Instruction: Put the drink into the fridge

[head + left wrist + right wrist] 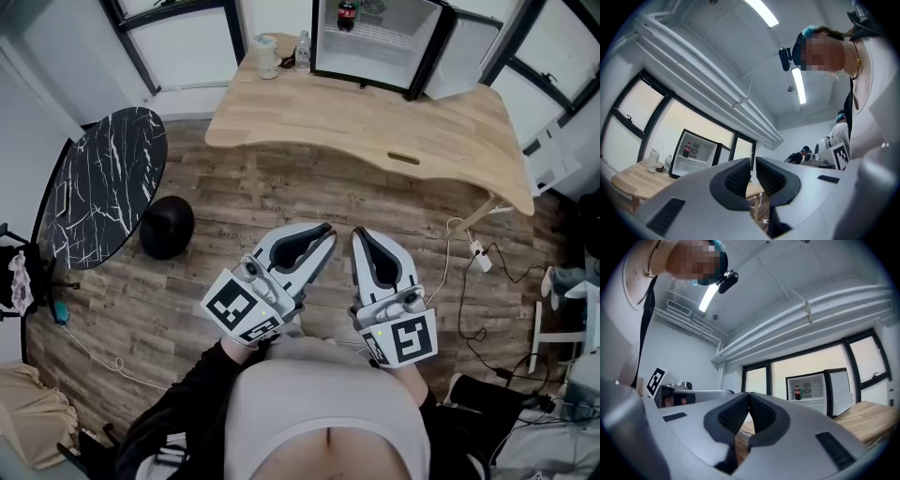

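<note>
A cola bottle (346, 14) stands upright on the top shelf of the small open fridge (384, 49), which sits at the far side of the wooden table (375, 122). Both grippers are held close to the person's body, well short of the table. My left gripper (327, 232) is shut with nothing between its jaws, and so is my right gripper (359, 234). In the left gripper view, the left gripper (753, 161) points toward the fridge (701, 158) and the bottle (686, 150). In the right gripper view, the right gripper (749, 395) shows the bottle (797, 392) far off.
A clear water bottle (303, 52) and a white jar (267, 56) stand left of the fridge. A black marble round table (108, 197) and a black ball (167, 227) are at the left. A power strip (480, 255) with cables lies on the floor at the right.
</note>
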`<state>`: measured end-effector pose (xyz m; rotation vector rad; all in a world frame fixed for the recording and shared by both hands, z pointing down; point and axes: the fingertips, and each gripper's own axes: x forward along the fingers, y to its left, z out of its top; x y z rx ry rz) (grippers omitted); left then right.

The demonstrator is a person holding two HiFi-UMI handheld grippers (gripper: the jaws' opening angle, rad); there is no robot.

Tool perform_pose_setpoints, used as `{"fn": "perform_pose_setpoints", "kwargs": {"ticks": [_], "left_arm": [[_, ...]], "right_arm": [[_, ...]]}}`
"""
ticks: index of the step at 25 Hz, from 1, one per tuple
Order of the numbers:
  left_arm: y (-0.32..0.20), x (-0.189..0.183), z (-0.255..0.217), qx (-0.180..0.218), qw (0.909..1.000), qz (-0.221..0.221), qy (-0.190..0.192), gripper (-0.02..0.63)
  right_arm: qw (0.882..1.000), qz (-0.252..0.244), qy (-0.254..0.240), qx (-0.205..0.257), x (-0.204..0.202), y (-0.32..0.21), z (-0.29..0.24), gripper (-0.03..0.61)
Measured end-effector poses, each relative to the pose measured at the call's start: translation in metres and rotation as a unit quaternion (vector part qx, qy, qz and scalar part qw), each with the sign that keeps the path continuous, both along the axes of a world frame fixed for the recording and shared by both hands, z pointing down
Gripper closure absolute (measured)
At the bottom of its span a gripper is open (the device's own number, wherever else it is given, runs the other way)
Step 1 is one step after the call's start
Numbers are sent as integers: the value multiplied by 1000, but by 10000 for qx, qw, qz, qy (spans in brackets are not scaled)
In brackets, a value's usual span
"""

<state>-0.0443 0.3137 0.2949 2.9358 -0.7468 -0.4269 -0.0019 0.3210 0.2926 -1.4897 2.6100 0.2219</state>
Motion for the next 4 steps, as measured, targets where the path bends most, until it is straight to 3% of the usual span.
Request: {"fn": "perform_pose_setpoints", "kwargs": {"ticks": [4], "left_arm": [[-2,-4,-1,15,10000,-22,26,572]], "right_arm": [[10000,-18,11,18,-4,0,0,551]]}}
